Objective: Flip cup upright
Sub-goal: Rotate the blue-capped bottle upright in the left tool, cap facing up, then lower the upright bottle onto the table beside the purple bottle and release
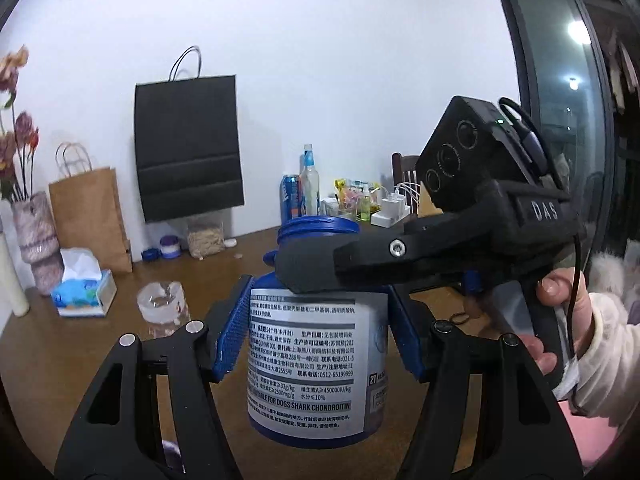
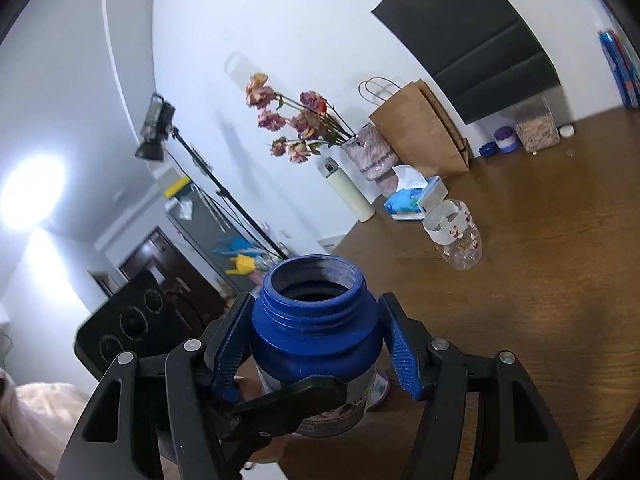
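The right gripper (image 1: 320,276) hides part of the jar's (image 1: 316,360) shoulder.

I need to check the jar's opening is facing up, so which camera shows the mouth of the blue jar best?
The right wrist view: it looks down into the blue jar, showing its open threaded mouth between the right gripper fingers. The left wrist view shows mainly the jar's label side, with the rim partly hidden behind the right gripper's finger.
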`<state>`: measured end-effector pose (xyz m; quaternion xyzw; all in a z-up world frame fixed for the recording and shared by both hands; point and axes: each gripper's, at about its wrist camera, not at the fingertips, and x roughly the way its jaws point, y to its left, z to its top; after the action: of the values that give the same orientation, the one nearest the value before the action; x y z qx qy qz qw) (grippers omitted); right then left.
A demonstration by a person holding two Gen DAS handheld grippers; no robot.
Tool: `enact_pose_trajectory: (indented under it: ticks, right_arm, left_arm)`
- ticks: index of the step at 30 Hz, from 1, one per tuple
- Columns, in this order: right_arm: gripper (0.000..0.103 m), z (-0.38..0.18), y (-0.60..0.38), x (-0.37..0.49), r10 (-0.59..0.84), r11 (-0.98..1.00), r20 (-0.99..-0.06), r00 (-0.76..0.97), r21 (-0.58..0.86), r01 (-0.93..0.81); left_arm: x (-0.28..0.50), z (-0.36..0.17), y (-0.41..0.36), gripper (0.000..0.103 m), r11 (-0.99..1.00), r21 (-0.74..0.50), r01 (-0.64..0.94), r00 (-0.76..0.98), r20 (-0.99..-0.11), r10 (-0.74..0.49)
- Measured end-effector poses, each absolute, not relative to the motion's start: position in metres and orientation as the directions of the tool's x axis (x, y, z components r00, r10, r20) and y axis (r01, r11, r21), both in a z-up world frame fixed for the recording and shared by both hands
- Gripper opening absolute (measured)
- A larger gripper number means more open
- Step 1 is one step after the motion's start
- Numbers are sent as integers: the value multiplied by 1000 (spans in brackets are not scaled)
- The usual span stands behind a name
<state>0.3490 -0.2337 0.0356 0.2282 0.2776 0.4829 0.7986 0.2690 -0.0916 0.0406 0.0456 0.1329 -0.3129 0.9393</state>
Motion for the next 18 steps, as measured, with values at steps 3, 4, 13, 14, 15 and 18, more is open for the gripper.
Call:
enact_pose_trajectory:
  ticks: [3, 4, 13, 14, 15, 18]
  right_arm:
    - [68, 36, -227, 346, 885, 462, -258, 388, 596, -657]
    - [68, 36, -224, 345, 866, 499, -288, 409, 563, -658]
    - [68, 53, -181, 316, 560, 802, -419, 715, 57, -595]
    - [68, 52, -177, 319, 541, 811, -430, 723, 39, -584]
    - [68, 49, -176, 321, 529, 817, -437, 727, 32, -575]
    - [68, 36, -167, 328, 512, 824, -465, 722, 29, -566]
  left_arm:
    - [269, 40, -85, 60, 810, -9, 586, 769, -309, -560]
    - [269, 40, -83, 61, 815, -20, 580, 767, -325, -553]
    - [267, 43, -32, 86, 924, -76, 374, 790, -496, -361]
    - [264, 44, -20, 87, 944, -74, 323, 814, -487, -317]
    - [262, 45, -10, 87, 955, -75, 287, 828, -482, -287]
    - [263, 45, 16, 89, 972, -108, 208, 847, -477, -234]
